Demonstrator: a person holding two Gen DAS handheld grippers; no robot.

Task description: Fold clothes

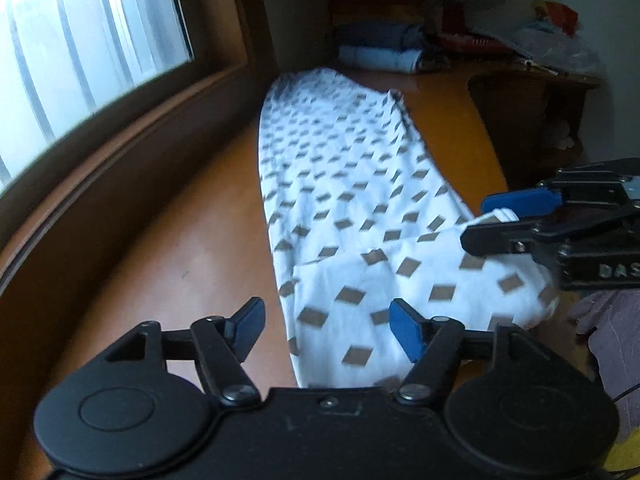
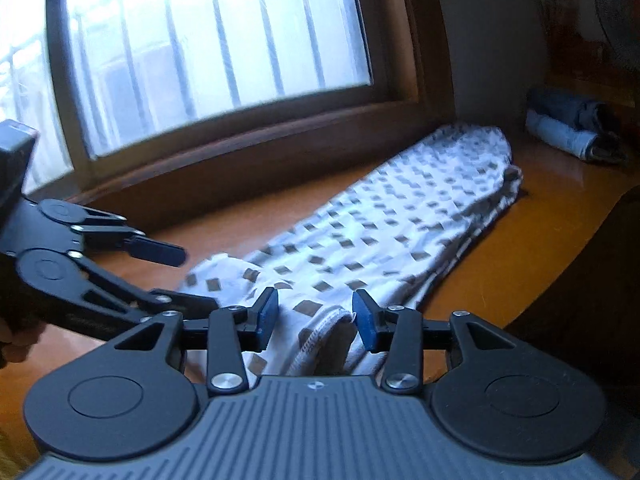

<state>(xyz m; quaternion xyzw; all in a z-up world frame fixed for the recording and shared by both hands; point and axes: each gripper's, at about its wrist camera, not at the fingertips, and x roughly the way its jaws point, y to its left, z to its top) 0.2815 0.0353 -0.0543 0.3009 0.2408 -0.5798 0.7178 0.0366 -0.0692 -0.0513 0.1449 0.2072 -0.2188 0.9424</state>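
Nearest in my left wrist view, the left gripper [image 1: 326,330] stands with its jaws apart and nothing between the pads; the near end of the garment [image 1: 352,184] lies just beyond and below its right finger. I judge it free of the cloth.

In the right wrist view, the right gripper [image 2: 314,316] has its jaws partly apart with a stitched hem of the garment [image 2: 360,232] bunched up between them. The cloth rises into the gap, but I cannot confirm that the pads press on it. From the left view the same gripper [image 1: 508,212] shows a white fold of fabric between its fingers, so I take it as holding or just letting go; the pictures do not settle which.

The garment, white with small brown diamonds, lies on the table [image 1: 168,264] as a long narrow strip. Its long axis runs from the grippers away towards the far corner, roughly parallel to the window [image 1: 92,40] on the left. The near end is doubled over and lifted at the right side.

Both grippers sit at the near end; the right is on the cloth, the left just beside its near left edge. The next fold, in my judgement, turns on carrying this near end along the long axis towards the far end.

Beyond the far end, well apart from it, a stack of folded clothes [image 1: 380,50] rests in the corner.
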